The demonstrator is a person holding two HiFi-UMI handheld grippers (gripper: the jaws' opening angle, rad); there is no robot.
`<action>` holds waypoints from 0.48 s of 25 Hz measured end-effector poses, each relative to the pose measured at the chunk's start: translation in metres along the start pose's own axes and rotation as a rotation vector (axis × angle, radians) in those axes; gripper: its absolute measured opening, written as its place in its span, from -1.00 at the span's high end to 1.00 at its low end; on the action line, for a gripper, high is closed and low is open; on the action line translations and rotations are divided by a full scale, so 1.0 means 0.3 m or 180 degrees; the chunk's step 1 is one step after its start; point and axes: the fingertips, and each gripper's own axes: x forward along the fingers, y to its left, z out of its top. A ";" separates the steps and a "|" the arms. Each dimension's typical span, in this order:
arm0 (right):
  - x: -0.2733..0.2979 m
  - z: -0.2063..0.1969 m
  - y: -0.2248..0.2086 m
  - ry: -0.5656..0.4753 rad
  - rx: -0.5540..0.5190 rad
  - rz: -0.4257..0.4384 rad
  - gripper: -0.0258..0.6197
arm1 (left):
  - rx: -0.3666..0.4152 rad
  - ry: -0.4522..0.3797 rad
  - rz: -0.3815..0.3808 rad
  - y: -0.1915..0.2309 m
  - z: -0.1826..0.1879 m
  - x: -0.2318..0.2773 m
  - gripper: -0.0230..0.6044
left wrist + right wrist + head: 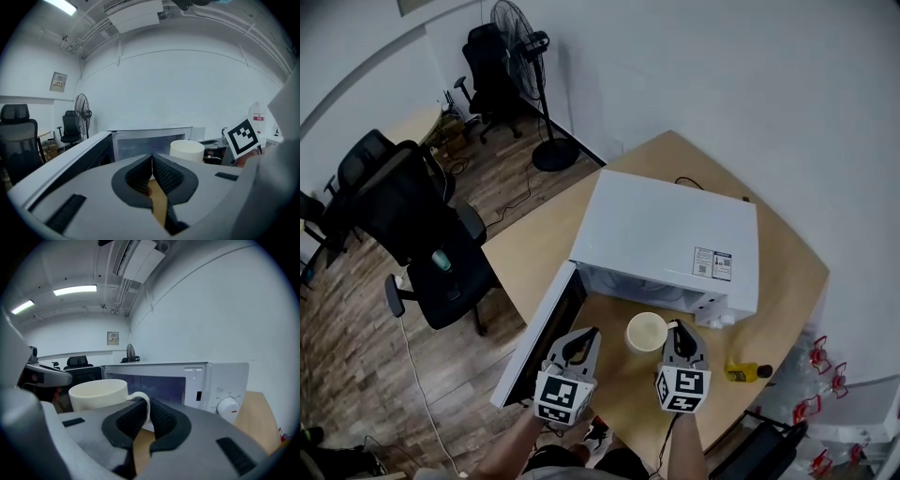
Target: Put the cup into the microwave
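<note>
1. Cup [646, 332] hangs just to the right of your left gripper [580, 339], a little ahead of its tips; that tool's jaws are pressed together with nothing in them.
2. Your right gripper [146, 408] has its jaws clamped on the cup's handle, so the body sits just left of and ahead of its tips.
3. Straight ahead of both tools is the microwave [670, 239], its door [546, 333] swung out alongside your left gripper, with the cup in front of the open cavity.
</note>
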 end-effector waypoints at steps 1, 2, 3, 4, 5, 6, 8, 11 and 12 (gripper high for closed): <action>0.013 -0.001 0.003 0.0001 -0.0032 0.0020 0.82 | -0.0017 0.0010 0.0025 0.007 -0.006 0.008 0.85; 0.027 -0.002 0.006 -0.0002 -0.0064 0.0038 0.82 | -0.0034 0.0007 0.0043 0.012 -0.006 0.018 0.85; 0.040 -0.001 0.006 -0.0010 -0.0094 0.0051 0.82 | -0.0051 -0.0002 0.0055 0.016 -0.002 0.029 0.85; 0.054 0.000 0.004 -0.0019 -0.0119 0.0056 0.82 | -0.0067 -0.0010 0.0062 0.018 0.002 0.040 0.85; 0.068 -0.001 0.001 -0.0026 -0.0133 0.0057 0.82 | -0.0076 -0.0012 0.0067 0.020 0.002 0.051 0.85; 0.080 -0.002 -0.003 -0.0029 -0.0135 0.0055 0.82 | -0.0077 -0.0005 0.0070 0.022 -0.001 0.060 0.85; 0.104 -0.003 -0.013 -0.0033 -0.0119 0.0047 0.82 | -0.0066 0.0011 0.0072 0.027 -0.007 0.076 0.85; 0.137 -0.008 -0.026 -0.0025 -0.0127 0.0036 0.82 | -0.0064 0.0014 0.0087 0.039 -0.010 0.098 0.85; 0.147 -0.011 -0.029 -0.0016 -0.0135 0.0037 0.82 | -0.0070 0.0012 0.0095 0.044 -0.013 0.104 0.85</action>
